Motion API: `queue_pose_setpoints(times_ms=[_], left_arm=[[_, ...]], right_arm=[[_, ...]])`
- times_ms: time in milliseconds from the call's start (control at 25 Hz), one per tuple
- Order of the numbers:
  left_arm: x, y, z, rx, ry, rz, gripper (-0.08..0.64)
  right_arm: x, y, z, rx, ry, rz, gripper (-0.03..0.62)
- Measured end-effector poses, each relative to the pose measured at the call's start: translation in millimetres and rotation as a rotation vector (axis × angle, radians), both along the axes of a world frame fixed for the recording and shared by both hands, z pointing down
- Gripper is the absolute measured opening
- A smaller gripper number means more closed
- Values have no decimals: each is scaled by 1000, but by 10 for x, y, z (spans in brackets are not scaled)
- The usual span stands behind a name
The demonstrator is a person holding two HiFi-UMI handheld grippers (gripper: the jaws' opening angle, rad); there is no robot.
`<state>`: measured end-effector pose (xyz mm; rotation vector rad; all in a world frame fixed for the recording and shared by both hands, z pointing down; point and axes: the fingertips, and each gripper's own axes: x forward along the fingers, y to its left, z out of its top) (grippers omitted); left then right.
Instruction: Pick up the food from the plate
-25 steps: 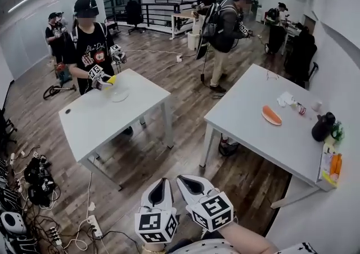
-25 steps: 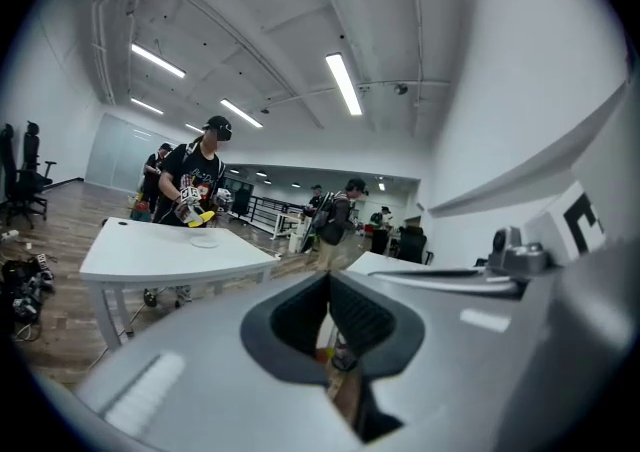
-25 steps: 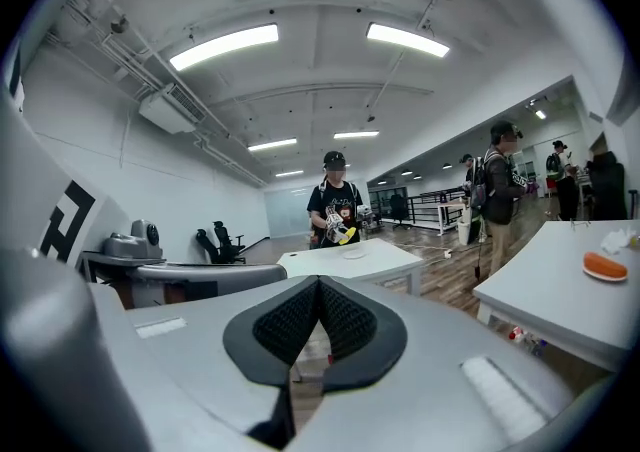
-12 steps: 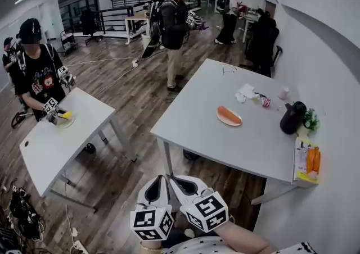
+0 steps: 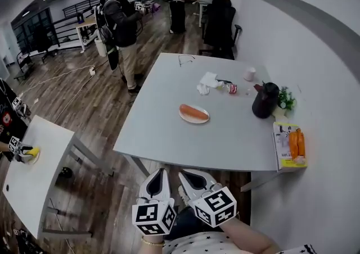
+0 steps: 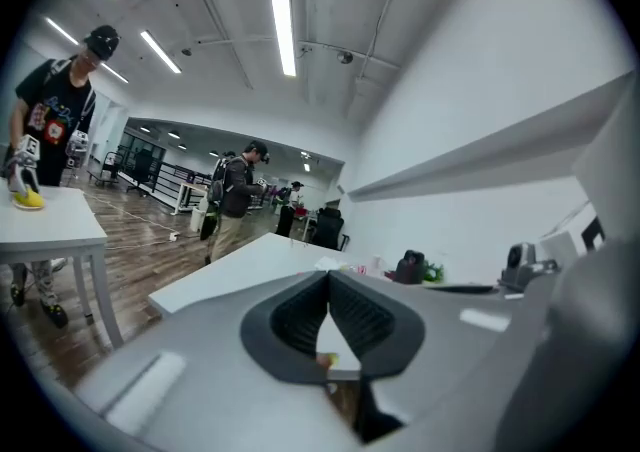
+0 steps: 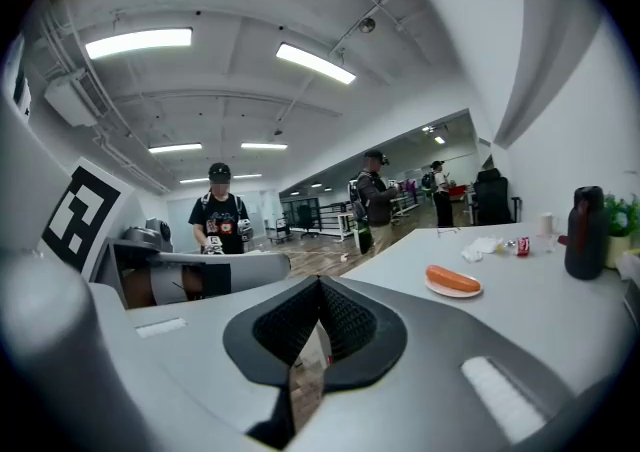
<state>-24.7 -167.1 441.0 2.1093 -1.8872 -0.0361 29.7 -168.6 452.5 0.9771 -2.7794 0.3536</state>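
Below the near edge of the grey table (image 5: 169, 135), the left gripper (image 5: 159, 173) and right gripper (image 5: 187, 177) sit side by side. Each has its jaws pressed together with nothing between them. Their cubes carry black-and-white square markers, no lettering.

A long orange piece of food (image 5: 193, 112) lies on a small white plate (image 5: 191, 121) mid-table, well apart from both grippers. Beyond it are a white tissue (image 5: 207, 80), a red can (image 5: 232, 88) with print too small to read, a dark flask (image 5: 264, 100) and a small plant (image 5: 286, 99).

Only the head view shows the box (image 5: 291, 145) with orange pictures at the table's right edge; its writing is unreadable. The right gripper view shows the food side on; the plate cannot be made out in the left gripper view.
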Motion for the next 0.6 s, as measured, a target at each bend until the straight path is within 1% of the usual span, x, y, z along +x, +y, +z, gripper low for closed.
queue_pose_setpoints(times_ms=[160, 280, 440, 600], left_arm=[[135, -586, 96, -2, -13, 50, 8], [213, -1056, 95, 17, -27, 90, 8], [248, -1752, 56, 28, -14, 134, 8], [259, -2349, 145, 16, -45, 176, 8]], right_arm=[[214, -549, 90, -6, 14, 62, 0], [298, -1035, 130, -5, 29, 89, 0], [301, -1713, 159, 8, 117, 81, 0], [300, -2318, 273, 1, 189, 93, 0]])
